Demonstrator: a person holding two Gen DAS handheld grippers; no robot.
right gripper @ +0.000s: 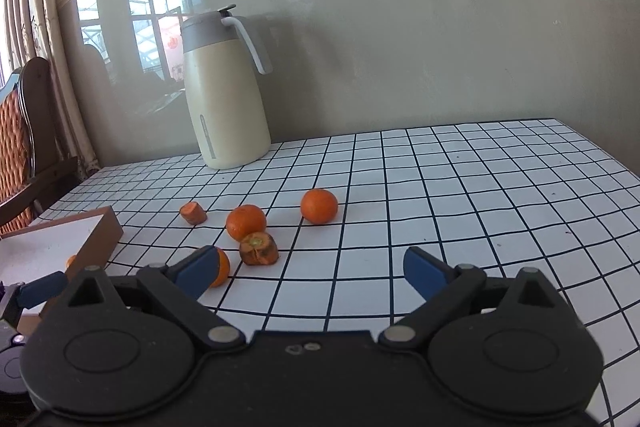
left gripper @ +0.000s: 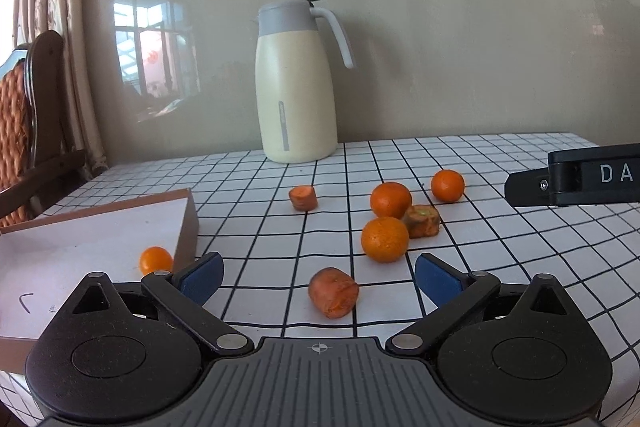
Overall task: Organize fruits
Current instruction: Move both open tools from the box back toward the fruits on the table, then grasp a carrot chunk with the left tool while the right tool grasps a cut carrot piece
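Note:
In the left wrist view my left gripper [left gripper: 318,277] is open, with a carrot chunk [left gripper: 333,291] lying on the table between its blue pads. Just beyond lie three mandarins [left gripper: 385,239], [left gripper: 390,199], [left gripper: 447,185], a carrot end piece [left gripper: 422,221] and another carrot chunk [left gripper: 303,197]. A small mandarin [left gripper: 155,260] rests against the shallow box [left gripper: 80,247] at the left. My right gripper [right gripper: 310,271] is open and empty above the table; a mandarin [right gripper: 221,267] sits behind its left pad. Its finger shows at the right of the left wrist view [left gripper: 572,177].
A cream thermos jug [left gripper: 298,83] stands at the back by the wall. The checked tablecloth [right gripper: 460,195] covers the table. A wooden chair [left gripper: 28,131] stands at the far left beside curtains.

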